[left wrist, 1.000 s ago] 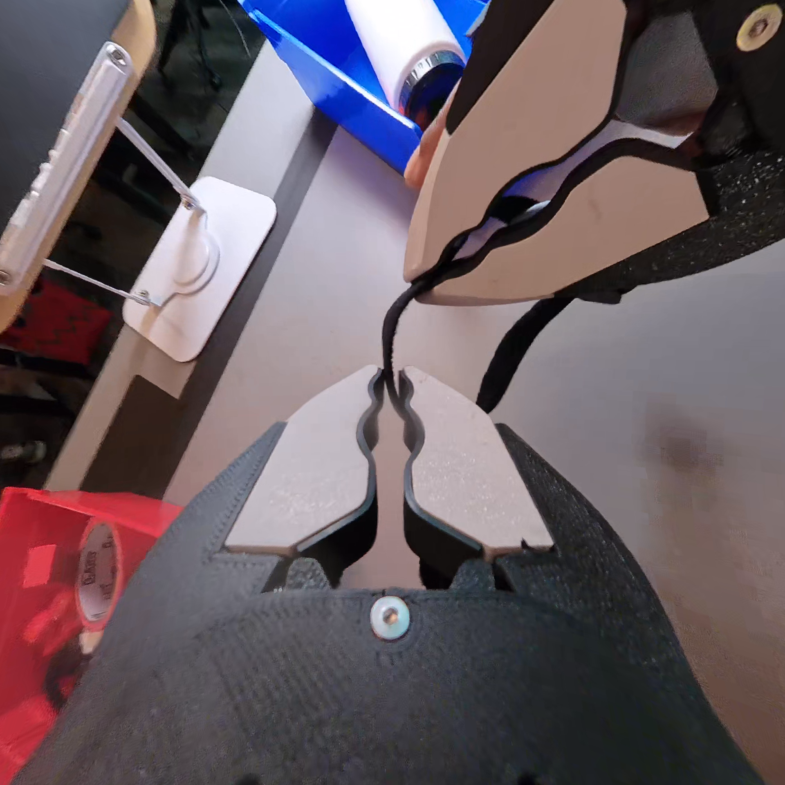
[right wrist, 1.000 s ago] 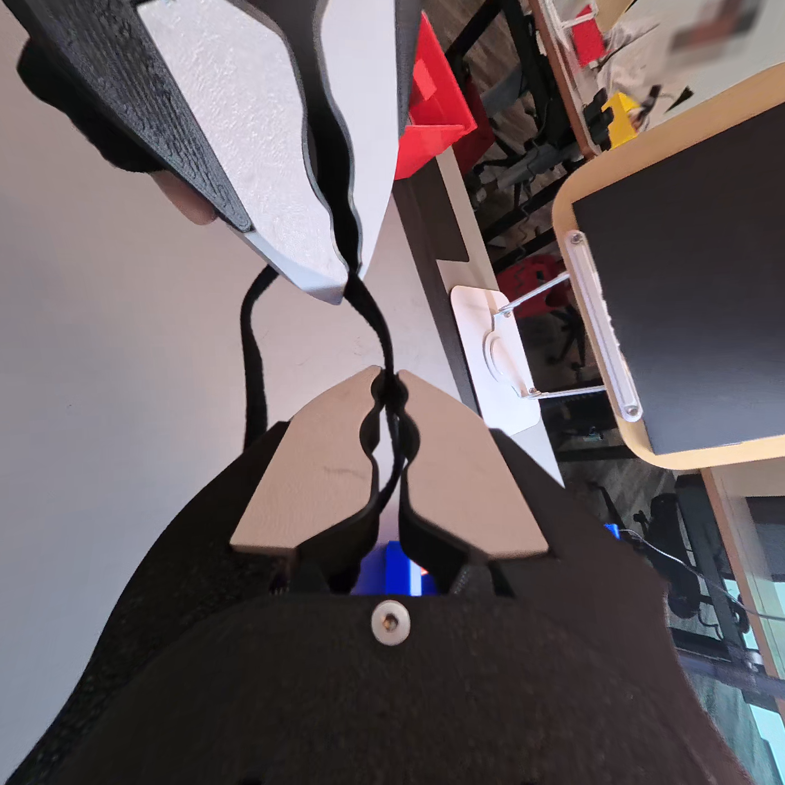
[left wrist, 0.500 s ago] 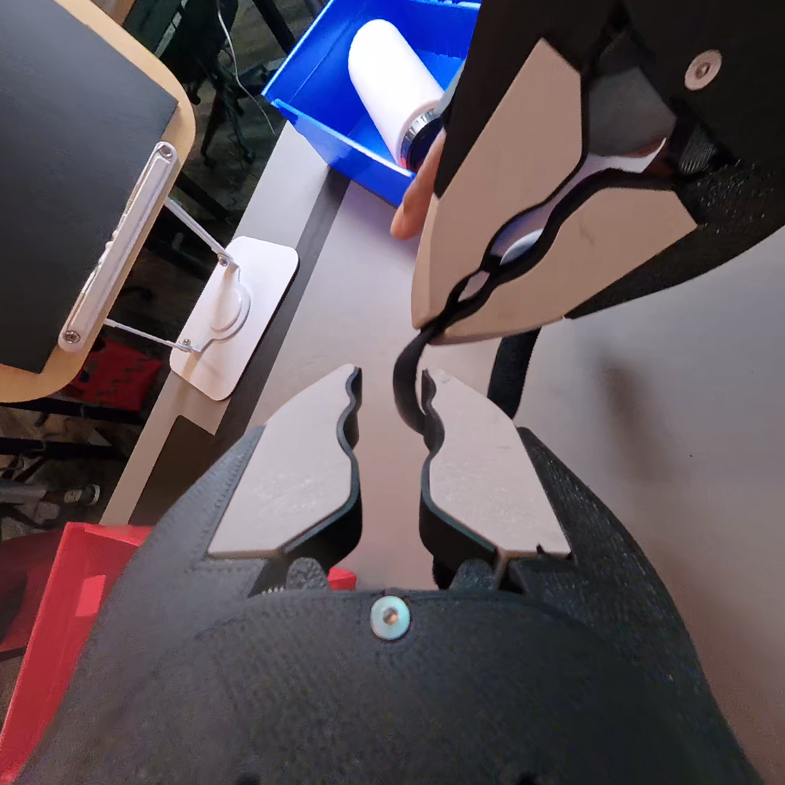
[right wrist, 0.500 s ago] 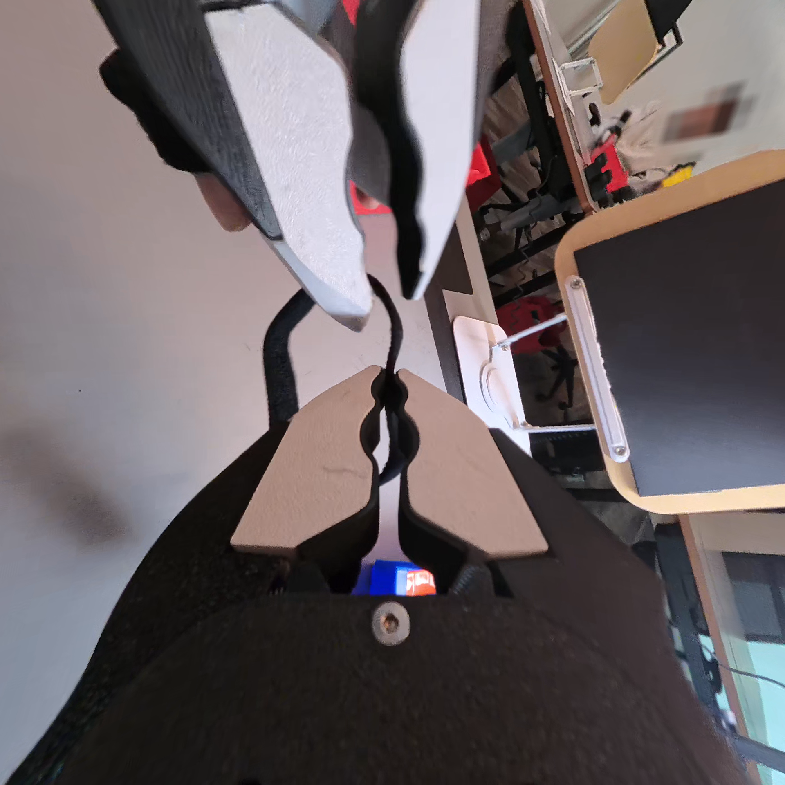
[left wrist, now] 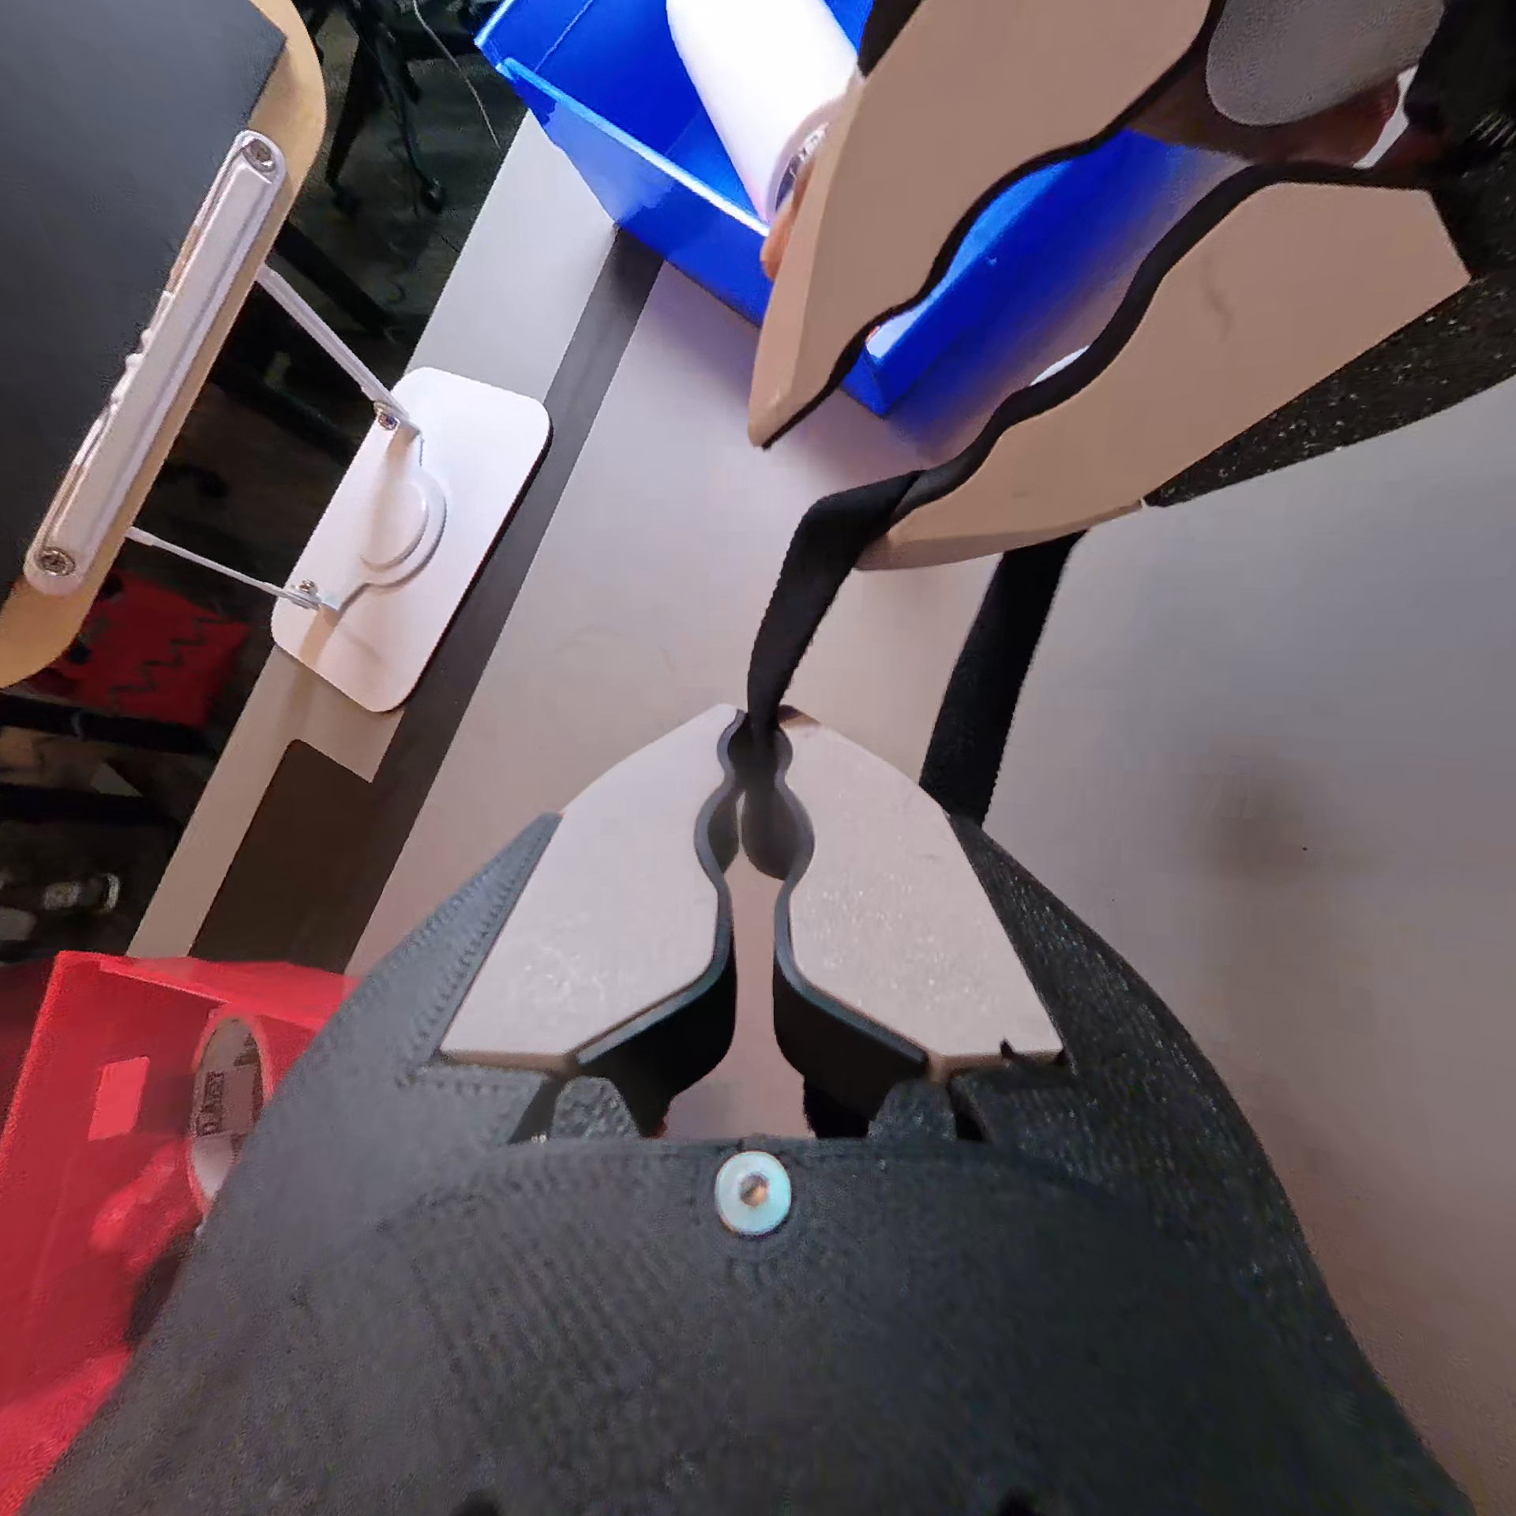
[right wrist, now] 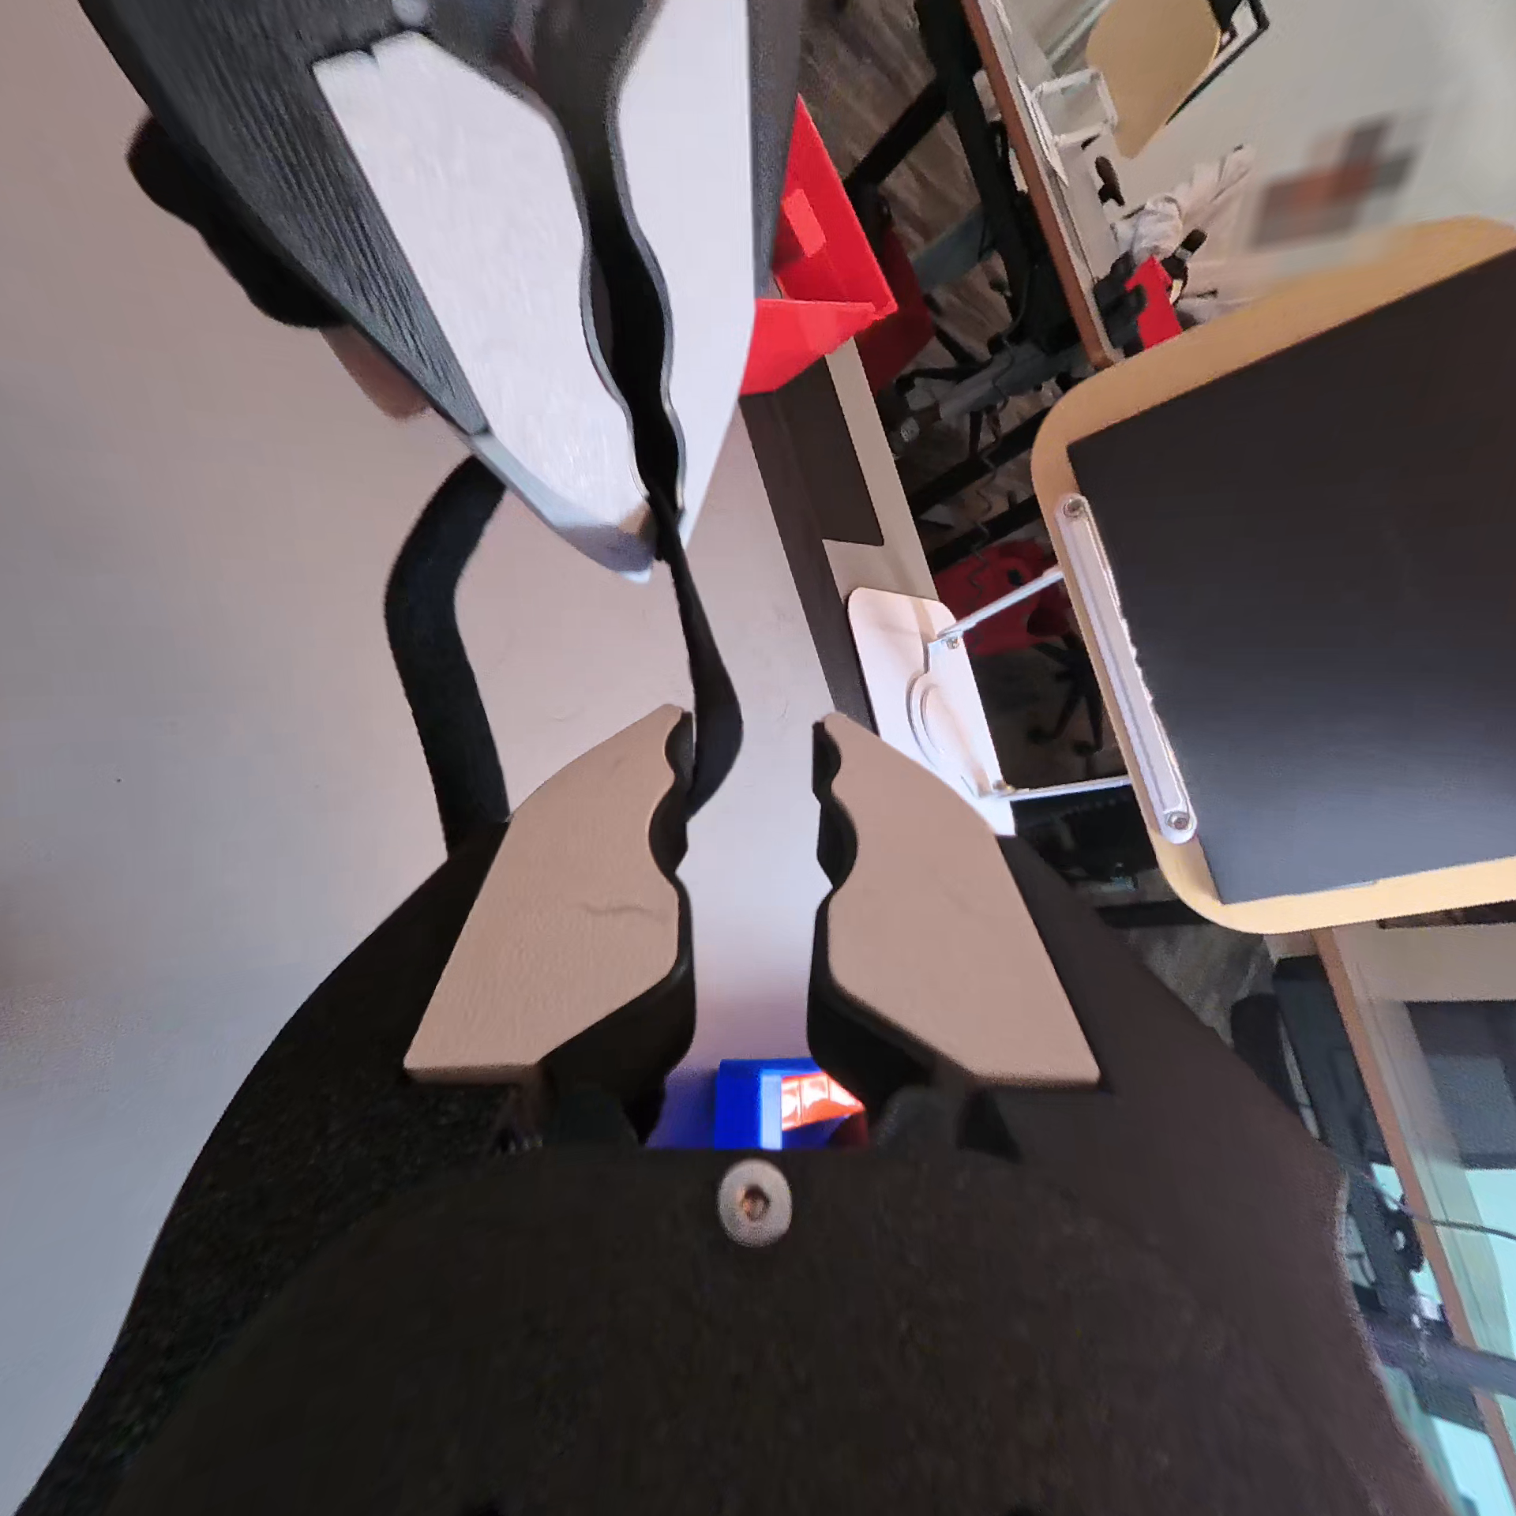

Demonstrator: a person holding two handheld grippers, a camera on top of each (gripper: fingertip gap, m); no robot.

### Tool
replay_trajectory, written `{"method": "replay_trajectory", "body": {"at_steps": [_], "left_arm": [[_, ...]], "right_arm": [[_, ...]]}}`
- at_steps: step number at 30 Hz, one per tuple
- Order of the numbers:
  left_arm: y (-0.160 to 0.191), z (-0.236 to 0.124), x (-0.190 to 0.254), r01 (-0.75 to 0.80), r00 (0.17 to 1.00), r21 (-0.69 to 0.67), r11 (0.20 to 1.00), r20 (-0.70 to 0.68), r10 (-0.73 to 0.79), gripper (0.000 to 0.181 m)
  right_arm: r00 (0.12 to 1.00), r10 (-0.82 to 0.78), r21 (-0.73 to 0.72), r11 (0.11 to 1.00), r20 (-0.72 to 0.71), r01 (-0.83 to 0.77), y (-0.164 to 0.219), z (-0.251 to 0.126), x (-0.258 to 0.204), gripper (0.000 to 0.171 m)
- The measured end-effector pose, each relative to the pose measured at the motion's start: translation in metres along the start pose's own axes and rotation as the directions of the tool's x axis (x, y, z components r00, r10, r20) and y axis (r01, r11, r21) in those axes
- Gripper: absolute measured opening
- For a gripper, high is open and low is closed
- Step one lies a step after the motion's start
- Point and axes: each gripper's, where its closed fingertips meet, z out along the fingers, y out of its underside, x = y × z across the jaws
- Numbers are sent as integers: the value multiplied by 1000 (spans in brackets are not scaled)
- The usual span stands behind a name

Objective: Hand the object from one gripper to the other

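A black strap runs between the two grippers above the grey table. My left gripper is shut on one end of it, pinched at the tips. In the left wrist view my right gripper is at the upper right, jaws apart, with the strap lying against its lower finger. In the right wrist view my right gripper is open; the strap touches only its left finger. The left gripper is shut on the strap above it. The rest of the strap loops down on the left.
A blue bin holding a white roll stands at the table's far side. A red bin with a tape roll is at the near left. A white stand base and a dark panel sit by the table's left edge. Left tips to right tips: about 5 centimetres.
One second ago both grippers were shut on the strap. Half a second ago the left was open. Now the left is shut on the strap and the right has opened.
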Motion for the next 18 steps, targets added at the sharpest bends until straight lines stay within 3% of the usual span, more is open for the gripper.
{"method": "replay_trajectory", "body": {"at_steps": [7, 10, 13, 18], "left_arm": [[-2, -7, -4, 2, 1000, 19, 1000, 14, -2, 6], [-10, -15, -6, 1, 1000, 76, 997, 23, -2, 27], [-24, -31, -12, 45, 998, 177, 983, 25, -50, 47], [-26, -46, -30, 77, 992, 231, 970, 76, -97, 48]], "right_arm": [[1000, -9, -52, 999, 26, 10, 9, 7, -6, 2], [1000, 7, -50, 999, -13, -7, 11, 2, 5, 2], [994, 54, -60, 996, -90, -60, 23, -11, 33, 2], [924, 193, -70, 971, -331, -228, 66, -56, 105, 2]]}}
